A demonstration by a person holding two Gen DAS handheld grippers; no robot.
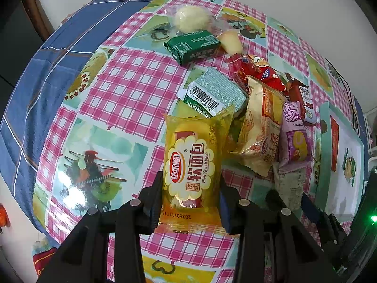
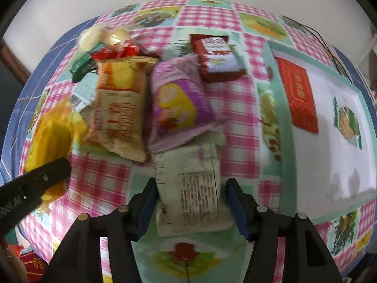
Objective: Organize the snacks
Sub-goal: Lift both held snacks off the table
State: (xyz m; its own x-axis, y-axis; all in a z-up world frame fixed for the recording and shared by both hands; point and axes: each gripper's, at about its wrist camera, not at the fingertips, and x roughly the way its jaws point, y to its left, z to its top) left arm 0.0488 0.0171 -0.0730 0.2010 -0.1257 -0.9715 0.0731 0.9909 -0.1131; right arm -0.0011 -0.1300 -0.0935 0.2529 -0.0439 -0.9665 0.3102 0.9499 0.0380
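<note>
Item: snack sorting, step in hand — both grippers down on the pile, one packet each.

Landmark: the tray (image 2: 280, 127), mint-rimmed and white inside, at the right of the plaid cloth (image 1: 132, 87).

- Left gripper (image 1: 191, 195): pinching the yellow bread pack (image 1: 190, 165) across its lower half, both pads against the wrapper. The pack sits at the pile's near edge, well apart from the tray.
- Right gripper (image 2: 190, 208): jaws spread to either side of the pale pack (image 2: 193, 184), a gap showing by the right pad; not gripping yet. This pack lies printed side up, near the tray's left rim and nearer to it than the bread.
- Purple pack (image 2: 179, 103): overlaps the far end of the pale pack, left of the tray.
- Beige pack (image 2: 120, 110): beside the purple one, further from the tray.
- Red pack (image 2: 219, 59): beyond the purple one, near the tray's far corner.
- Green pack (image 1: 193, 46) and a round pale bun (image 1: 190, 18): farthest off.
- In the tray: a red packet (image 2: 299, 99) and a green-edged one (image 2: 348, 122).

Judged next: right jaws close on the pale pack, then lift it clear of the purple overlap; the tray seems the likely destination.
</note>
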